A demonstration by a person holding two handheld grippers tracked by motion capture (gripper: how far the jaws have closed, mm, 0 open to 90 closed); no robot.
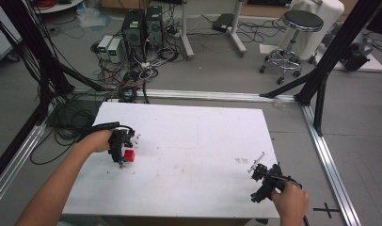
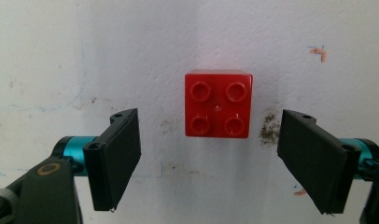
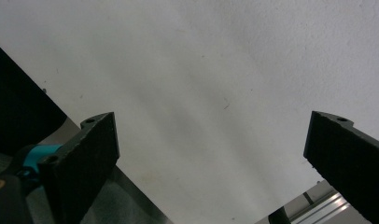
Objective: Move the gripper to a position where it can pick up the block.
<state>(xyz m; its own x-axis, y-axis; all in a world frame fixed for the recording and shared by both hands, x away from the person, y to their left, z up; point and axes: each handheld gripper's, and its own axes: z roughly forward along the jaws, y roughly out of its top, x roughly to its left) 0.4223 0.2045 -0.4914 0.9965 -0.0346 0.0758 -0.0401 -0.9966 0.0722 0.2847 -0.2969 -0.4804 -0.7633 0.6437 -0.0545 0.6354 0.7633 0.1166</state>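
Note:
A red four-stud brick (image 2: pixel 218 104) lies flat on the white table (image 1: pixel 194 141), studs up. In the high view the red brick (image 1: pixel 129 155) sits at the table's left, right under my left gripper (image 1: pixel 121 149). In the left gripper view that gripper (image 2: pixel 211 161) is open, its two black jaws wide apart on either side of the brick and a little nearer the camera, not touching it. My right gripper (image 1: pixel 262 176) is near the table's front right corner. In the right gripper view it (image 3: pixel 211 158) is open over bare table with nothing between its jaws.
Faint pen marks and smudges (image 2: pixel 269 126) dot the tabletop. The table's front right edge (image 3: pixel 145 205) runs close below the right gripper, with an aluminium rail (image 1: pixel 332 165) beyond. Cables (image 1: pixel 132 70), computer boxes and a stool (image 1: pixel 295 37) stand on the floor behind the table.

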